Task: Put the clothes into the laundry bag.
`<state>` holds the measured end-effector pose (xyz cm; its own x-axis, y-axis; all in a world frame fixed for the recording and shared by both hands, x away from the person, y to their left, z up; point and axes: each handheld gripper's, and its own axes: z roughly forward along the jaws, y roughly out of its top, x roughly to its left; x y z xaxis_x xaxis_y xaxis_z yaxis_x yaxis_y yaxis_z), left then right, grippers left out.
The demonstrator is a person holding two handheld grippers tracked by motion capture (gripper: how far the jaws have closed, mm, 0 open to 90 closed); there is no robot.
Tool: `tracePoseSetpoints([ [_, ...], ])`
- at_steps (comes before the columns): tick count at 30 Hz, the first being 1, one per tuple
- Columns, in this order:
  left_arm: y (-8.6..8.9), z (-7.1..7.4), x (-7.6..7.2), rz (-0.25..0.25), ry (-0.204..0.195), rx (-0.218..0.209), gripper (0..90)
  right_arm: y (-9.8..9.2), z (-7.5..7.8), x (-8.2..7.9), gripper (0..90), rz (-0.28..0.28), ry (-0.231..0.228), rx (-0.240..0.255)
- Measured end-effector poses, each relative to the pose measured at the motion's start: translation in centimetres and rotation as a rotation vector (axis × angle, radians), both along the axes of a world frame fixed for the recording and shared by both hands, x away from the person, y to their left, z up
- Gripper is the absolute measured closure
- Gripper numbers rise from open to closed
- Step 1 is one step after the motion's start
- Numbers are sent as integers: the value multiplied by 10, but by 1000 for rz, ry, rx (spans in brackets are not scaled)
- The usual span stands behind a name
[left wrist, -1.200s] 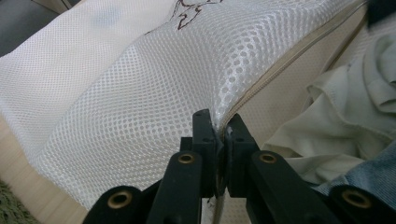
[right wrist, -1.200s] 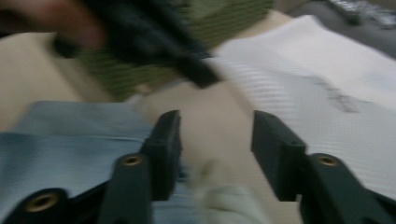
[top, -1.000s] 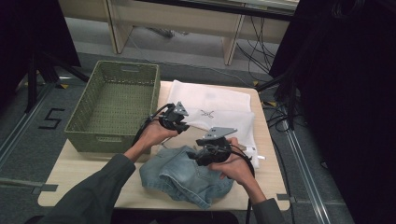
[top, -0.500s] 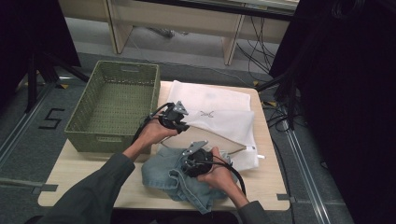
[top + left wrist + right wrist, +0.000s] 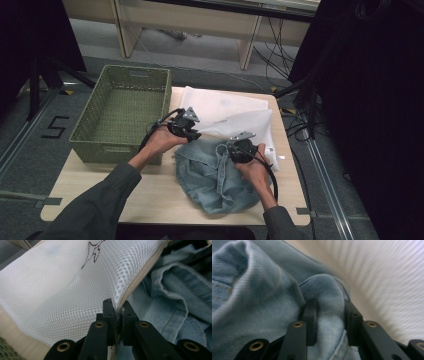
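Nearest the person, at the front of the pale wooden worktop (image 5: 150, 195), lies a crumpled pair of light blue denim jeans (image 5: 215, 177). The right tongs (image 5: 239, 150) sit on the far, upper edge of the heap. In the right gripper view a thick fold of denim (image 5: 329, 302) stands between the two black jaws, which have just been closing around it; they appear to press its sides, so this reads as a fresh grasp on the jeans. A little farther off, the left tongs (image 5: 186, 126) are clenched on the zip-edged rim of a white mesh laundry bag (image 5: 235, 112). The left gripper view shows the jaws pinching that rim tightly, the mesh (image 5: 62, 290) rising above them and denim (image 5: 172, 297) just beside the opening. The bag lies flat across the far right part of the worktop, touching the jeans. To the left stands an empty green woven basket (image 5: 120, 112), near the left hand. The step in hand seems to be loading the jeans into the bag: one side holds the mouth, the other has taken the garment. The next move likely calls for lifting the rim to widen the mouth, then pushing the gripped denim inside without losing the fold.
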<state>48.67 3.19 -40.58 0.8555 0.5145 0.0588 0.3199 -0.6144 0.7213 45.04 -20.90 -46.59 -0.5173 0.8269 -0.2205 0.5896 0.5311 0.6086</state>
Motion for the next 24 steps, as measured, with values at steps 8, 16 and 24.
tracePoseSetpoints([
  [8,2,0,4,0,14,-6,842,0,48,-22,422,43,-26,200],
  [16,-1,3,4,5,23,-3,841,43,60,-48,385,256,-20,365],
  [24,-2,3,6,-27,27,29,840,102,-6,-38,634,275,38,133],
])
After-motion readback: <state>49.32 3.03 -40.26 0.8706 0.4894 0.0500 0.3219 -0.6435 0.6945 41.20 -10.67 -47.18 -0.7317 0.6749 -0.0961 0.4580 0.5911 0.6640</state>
